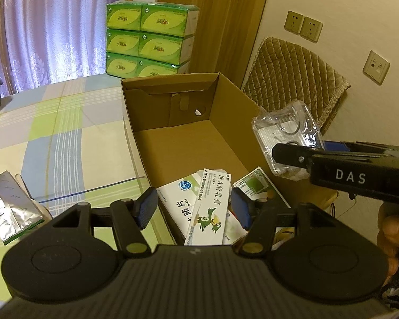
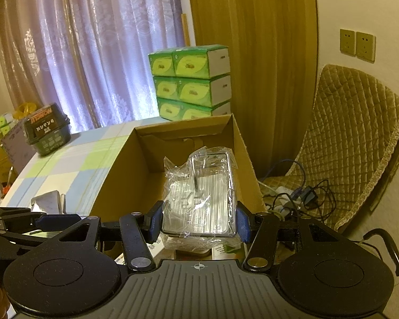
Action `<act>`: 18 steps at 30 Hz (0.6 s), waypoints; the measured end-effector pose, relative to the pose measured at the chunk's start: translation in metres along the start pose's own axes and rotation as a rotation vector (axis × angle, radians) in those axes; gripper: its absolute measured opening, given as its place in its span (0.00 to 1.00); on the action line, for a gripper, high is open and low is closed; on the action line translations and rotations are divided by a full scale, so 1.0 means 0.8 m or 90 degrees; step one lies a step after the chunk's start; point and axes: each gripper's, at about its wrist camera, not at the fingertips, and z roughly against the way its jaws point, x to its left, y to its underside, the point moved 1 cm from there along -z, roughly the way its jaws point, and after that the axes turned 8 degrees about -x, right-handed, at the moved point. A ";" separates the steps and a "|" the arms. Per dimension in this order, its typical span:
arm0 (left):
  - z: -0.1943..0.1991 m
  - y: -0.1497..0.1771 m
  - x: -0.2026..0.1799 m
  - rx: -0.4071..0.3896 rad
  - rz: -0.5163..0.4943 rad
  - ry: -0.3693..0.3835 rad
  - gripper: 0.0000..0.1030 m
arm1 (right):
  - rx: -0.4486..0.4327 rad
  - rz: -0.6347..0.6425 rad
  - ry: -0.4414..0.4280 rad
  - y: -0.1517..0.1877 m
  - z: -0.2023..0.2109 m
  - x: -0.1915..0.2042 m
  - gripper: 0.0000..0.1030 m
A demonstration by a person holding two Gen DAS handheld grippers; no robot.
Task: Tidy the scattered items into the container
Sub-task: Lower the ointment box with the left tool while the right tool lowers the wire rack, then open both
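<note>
A checked tablecloth covers the table, with stacked green tissue packs against the curtain behind. My right gripper is clamped on a clear plastic-wrapped case, holding it above the open cardboard box. My left gripper hangs over the box's near end, jaws apart and empty, above the medicine cartons already inside. A silver foil pouch lies on the cloth, left of the box.

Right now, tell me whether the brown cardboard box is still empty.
No. The brown cardboard box already holds several flat white medicine cartons lying at its near end, seen in the left wrist view.
</note>
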 end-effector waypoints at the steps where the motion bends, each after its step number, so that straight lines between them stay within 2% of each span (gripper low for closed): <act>1: 0.002 0.000 0.001 -0.001 0.002 0.000 0.54 | 0.000 0.000 0.000 -0.001 0.000 0.000 0.55; 9: 0.009 0.002 0.011 -0.001 0.012 -0.005 0.54 | -0.012 -0.018 -0.012 -0.009 -0.003 -0.004 0.55; 10: 0.010 0.002 0.012 -0.001 0.013 -0.005 0.54 | -0.015 -0.019 -0.015 -0.010 -0.004 -0.004 0.68; 11: 0.011 0.002 0.012 -0.001 0.013 -0.006 0.54 | -0.019 -0.021 -0.014 -0.011 -0.003 -0.004 0.95; 13: 0.013 0.003 0.014 -0.001 0.016 -0.007 0.54 | -0.046 -0.030 -0.010 -0.012 0.004 -0.006 0.98; 18: 0.017 0.005 0.017 0.000 0.019 -0.009 0.54 | -0.047 -0.034 -0.002 -0.012 0.010 -0.008 0.98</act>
